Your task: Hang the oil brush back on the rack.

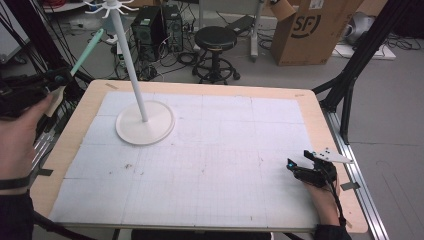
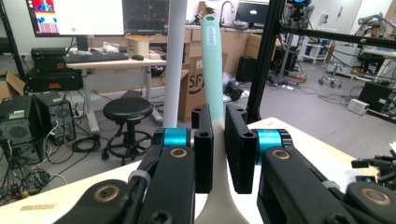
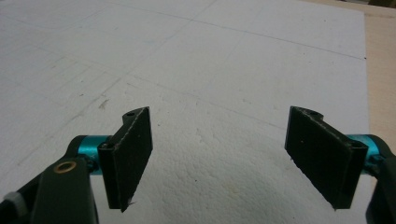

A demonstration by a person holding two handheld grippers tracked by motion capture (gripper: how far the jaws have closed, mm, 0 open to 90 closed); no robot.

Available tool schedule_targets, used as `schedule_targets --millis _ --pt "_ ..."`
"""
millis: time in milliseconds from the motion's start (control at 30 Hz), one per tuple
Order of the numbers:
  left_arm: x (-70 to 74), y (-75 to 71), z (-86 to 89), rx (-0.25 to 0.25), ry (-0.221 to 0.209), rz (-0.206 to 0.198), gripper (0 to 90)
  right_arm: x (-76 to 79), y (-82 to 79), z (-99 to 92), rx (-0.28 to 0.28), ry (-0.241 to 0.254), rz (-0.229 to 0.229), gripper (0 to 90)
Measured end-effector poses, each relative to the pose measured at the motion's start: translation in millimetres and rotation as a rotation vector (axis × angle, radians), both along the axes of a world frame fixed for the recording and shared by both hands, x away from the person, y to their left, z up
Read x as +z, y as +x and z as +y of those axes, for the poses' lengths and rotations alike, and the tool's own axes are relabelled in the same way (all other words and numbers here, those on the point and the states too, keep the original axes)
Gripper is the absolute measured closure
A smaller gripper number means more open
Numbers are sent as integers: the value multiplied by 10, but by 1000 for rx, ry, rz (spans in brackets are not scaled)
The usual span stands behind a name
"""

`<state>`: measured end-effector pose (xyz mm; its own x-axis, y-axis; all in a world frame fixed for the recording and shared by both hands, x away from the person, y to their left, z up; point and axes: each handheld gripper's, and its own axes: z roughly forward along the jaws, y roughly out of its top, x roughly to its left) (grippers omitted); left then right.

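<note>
Foam sheeting point(image 1: 225, 150), white and faintly gridded, covers most of the wooden table point(image 1: 320, 120), and the right gripper point(image 1: 312, 170) rests low over its near right part, held by a hand point(image 1: 325, 200) that comes in from the bottom edge. In the right gripper view its two black jaws stand wide apart with nothing between them, only the pitted white foam point(image 3: 224, 93) below and a strip of bare wood point(image 3: 380, 70) at the far right. At the near left, off the table's edge, the left gripper point(image 1: 55, 80) is held up in the other hand point(image 1: 20, 135), and its jaws are pinched on a long pale green utensil handle point(image 1: 87, 50) that slants up and away to the right. The left gripper view shows that handle point(image 2: 212, 70) rising straight up between the two jaws, which press close on its pale lower part; what sort of utensil it is cannot be told. Farther back on the foam's left part stands a white rack with a round flat base point(image 1: 145, 122) and a thin pole point(image 1: 127, 55) topped by a ring of small hooks. Beyond the table are a black stool point(image 1: 215, 42), computer towers point(image 1: 157, 27) and a cardboard box point(image 1: 315, 30).
</note>
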<state>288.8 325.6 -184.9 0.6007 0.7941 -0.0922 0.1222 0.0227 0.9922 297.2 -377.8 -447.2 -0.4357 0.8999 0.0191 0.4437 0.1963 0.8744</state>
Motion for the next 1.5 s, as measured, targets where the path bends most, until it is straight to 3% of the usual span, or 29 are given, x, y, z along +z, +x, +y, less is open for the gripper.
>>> schedule_targets --millis 467,1200,1500 --pt "208 52 -94 18 30 -21 822 -1 2 3 3 -1 -1 228" --pt "189 150 -137 51 69 -3 821 0 1 4 2 -1 1 228" --pt "116 232 -181 66 96 20 821 -1 1 3 4 -2 1 228"
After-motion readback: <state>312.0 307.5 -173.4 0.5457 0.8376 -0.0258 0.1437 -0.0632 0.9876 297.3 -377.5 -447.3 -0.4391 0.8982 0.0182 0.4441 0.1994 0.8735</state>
